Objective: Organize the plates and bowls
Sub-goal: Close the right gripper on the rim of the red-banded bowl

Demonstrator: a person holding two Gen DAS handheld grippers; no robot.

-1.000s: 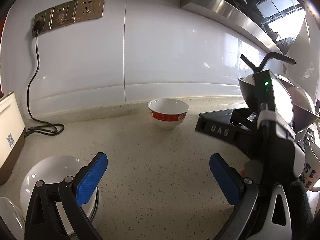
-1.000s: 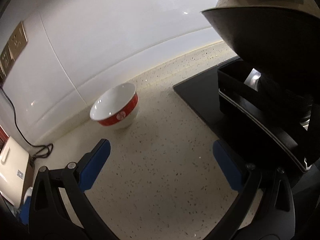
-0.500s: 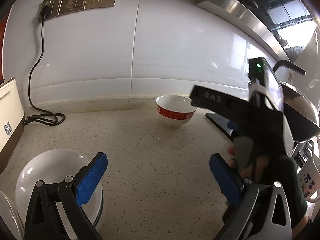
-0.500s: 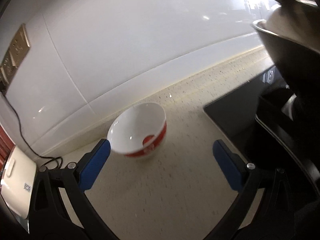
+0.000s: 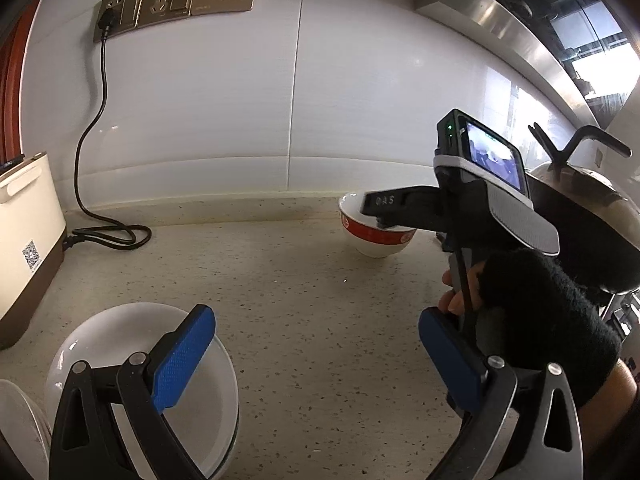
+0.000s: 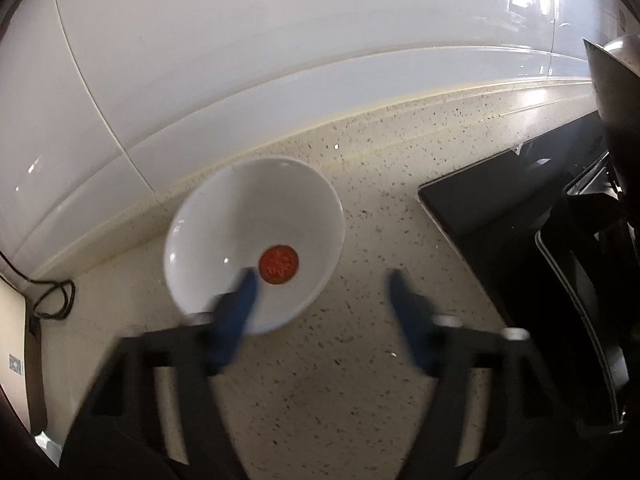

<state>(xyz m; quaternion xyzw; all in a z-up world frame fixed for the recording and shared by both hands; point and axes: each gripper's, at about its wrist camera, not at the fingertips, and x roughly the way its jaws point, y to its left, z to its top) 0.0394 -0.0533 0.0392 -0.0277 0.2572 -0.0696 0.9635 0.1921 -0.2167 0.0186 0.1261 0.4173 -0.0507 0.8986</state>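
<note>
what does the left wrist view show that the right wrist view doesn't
Only the left wrist view shows the wall sockets with a plug in one, a white bowl under the open left gripper, a second dish at the frame's edge, and the hand holding the right gripper.

Only the right wrist view shows the red spot inside the red-banded bowl, and the right gripper closing, one finger inside the rim, one outside.

Both show that bowl, the speckled counter, the white wall, the cord and the stove.

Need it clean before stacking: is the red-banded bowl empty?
Empty. The bowl shows a bare white inside with only its printed red dot.
</note>
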